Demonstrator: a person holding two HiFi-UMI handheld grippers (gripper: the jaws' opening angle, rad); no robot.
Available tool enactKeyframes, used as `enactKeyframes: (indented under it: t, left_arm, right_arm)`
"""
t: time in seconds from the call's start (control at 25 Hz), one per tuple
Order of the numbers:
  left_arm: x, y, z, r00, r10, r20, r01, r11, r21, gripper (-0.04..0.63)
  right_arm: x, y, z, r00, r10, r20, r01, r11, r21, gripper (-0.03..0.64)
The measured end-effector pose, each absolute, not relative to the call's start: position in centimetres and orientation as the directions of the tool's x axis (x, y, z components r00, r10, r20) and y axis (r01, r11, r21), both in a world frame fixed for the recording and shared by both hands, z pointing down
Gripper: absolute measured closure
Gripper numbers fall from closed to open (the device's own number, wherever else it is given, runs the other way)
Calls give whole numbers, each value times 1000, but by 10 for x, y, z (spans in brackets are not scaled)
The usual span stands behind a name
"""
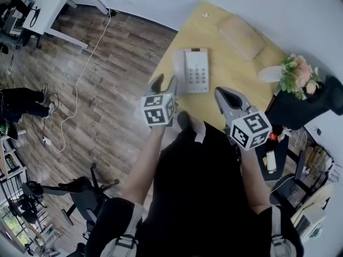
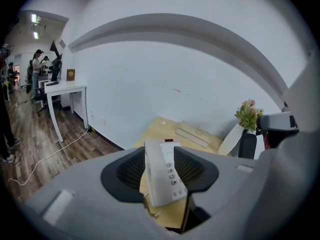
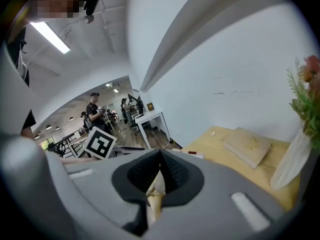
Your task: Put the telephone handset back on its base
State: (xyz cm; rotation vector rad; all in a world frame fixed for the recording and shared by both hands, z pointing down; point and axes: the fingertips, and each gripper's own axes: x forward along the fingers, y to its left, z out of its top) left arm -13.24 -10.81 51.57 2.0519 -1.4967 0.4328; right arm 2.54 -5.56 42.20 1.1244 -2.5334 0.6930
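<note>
The white telephone [image 1: 194, 70] lies on the yellow table [image 1: 228, 71], keypad up. Its handset [image 1: 179, 72] rests along the base's left side. My left gripper [image 1: 164, 82] hovers above the table's near edge, just in front of the phone. It is open and holds nothing. In the left gripper view the telephone [image 2: 167, 176] shows between the spread jaws of the left gripper [image 2: 161, 170], well beyond them. My right gripper [image 1: 225, 95] hangs to the right of the phone, shut and empty. In the right gripper view the right gripper [image 3: 160, 158] shows its pads meeting at the tips.
A flat wooden box [image 1: 242, 36] lies at the table's far end. A white vase of flowers [image 1: 296, 74] stands at the right edge, beside a black chair [image 1: 308, 108]. Wood floor with a white cable [image 1: 80, 79] lies left; an office chair [image 1: 80, 191] stands near the person's legs.
</note>
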Motion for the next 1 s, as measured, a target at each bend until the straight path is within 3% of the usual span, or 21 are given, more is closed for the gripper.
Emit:
enactKeyframes:
  t: [0.76,1.0]
  left_arm:
    - [-135,-72,377,395,-866,306,-913,-333,237,463]
    - [-127,-68,346,410,-877,249,-911,-381,160,488]
  right_arm:
    - [14,-58,354,-664,-675,322,-748,614,-254,614]
    - [11,-57,328,-675,-687,270,-738,636,-226,614]
